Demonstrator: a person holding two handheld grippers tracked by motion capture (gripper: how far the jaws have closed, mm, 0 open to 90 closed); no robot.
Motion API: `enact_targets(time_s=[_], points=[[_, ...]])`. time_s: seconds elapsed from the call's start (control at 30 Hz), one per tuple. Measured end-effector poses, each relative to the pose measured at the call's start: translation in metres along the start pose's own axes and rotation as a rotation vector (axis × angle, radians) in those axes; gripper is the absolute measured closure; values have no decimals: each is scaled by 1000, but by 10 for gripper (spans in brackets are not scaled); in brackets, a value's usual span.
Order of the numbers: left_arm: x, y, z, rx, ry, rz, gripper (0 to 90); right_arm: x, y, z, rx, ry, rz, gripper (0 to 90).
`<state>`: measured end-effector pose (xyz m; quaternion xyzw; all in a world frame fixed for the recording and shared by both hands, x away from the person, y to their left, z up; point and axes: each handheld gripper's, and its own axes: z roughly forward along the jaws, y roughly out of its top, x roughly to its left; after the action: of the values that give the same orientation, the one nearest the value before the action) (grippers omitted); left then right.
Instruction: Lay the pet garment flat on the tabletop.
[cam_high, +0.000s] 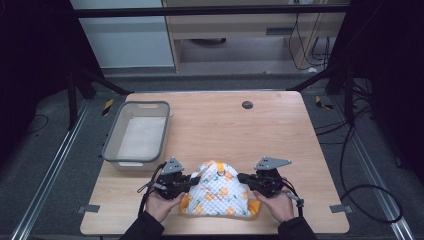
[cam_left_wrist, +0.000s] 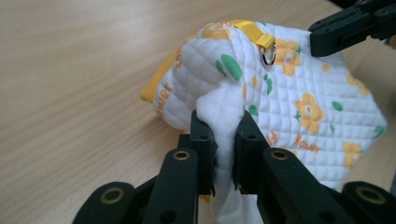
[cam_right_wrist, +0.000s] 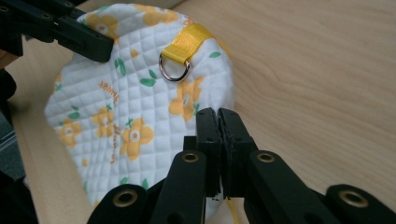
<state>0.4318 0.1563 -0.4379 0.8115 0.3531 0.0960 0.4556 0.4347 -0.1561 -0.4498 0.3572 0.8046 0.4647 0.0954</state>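
The left gripper pinches a white fold of the quilted flower-print cloth; the right gripper is clamped on its opposite edge. The gripper views reveal a metal D-ring on a yellow strap. From the high view, the cloth lies at the near edge of the table, with a grey bin left.

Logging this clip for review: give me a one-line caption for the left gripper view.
Left gripper pinching a fold of the white quilted fabric item with orange flowers above the wooden table.

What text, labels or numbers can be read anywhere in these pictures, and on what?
"ower": orange letters, start hidden in a fold, on the quilted cloth, left gripper view.
Orange lettering on the same cloth, right gripper view: sideways, too blurred to read.
Bin and table: no text visible.
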Motion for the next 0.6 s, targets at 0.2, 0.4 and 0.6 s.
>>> enact_targets(time_s=[0.2, 0.4, 0.6], points=[[-13, 21, -21, -87, 4, 63, 808, 13, 20, -27, -95, -22, -61, 877], [-8, 58, -29, -170, 49, 69, 805, 13, 54, -39, -194, -96, -91, 873], [23, 82, 9, -161, 180, 20, 771, -25, 75, -2, -212, -206, -27, 859]])
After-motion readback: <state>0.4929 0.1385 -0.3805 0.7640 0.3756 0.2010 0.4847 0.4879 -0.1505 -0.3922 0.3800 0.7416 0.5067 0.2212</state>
